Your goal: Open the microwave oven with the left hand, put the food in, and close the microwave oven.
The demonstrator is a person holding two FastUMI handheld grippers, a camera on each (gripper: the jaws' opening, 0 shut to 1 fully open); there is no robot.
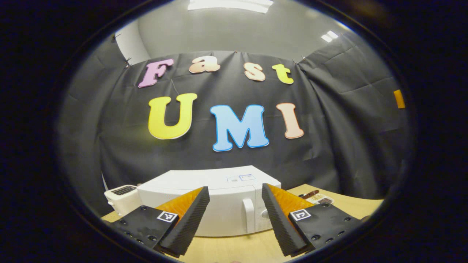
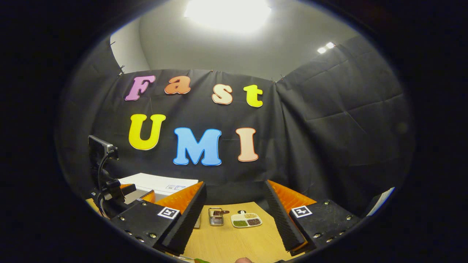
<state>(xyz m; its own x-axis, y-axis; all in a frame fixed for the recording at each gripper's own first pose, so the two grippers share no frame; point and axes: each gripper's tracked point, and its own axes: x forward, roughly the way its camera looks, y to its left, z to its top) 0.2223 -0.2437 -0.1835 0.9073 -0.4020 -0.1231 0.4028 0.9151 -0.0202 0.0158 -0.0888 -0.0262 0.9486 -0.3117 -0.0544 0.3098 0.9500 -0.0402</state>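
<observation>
A white microwave oven [image 1: 219, 204] stands on the wooden table [image 1: 234, 248], door closed, its vertical handle [image 1: 249, 214] toward the right of the front. My left gripper [image 1: 236, 219] is open and hovers just in front of it, fingers framing the door and handle without touching. In the right gripper view, a white divided food tray [image 2: 246, 220] with several fillings lies on the table [image 2: 234, 241], next to a small metal tin [image 2: 216, 216]. My right gripper [image 2: 234, 219] is open, held back from both. The microwave's top [image 2: 157, 183] and the other gripper [image 2: 109, 186] appear at left.
A white toaster [image 1: 122, 199] sits left of the microwave. The food tray [image 1: 320, 199] and a brown-handled item [image 1: 310, 194] lie right of it. Black cloth walls close the back and right side. A white edge [image 2: 382, 201] shows at far right.
</observation>
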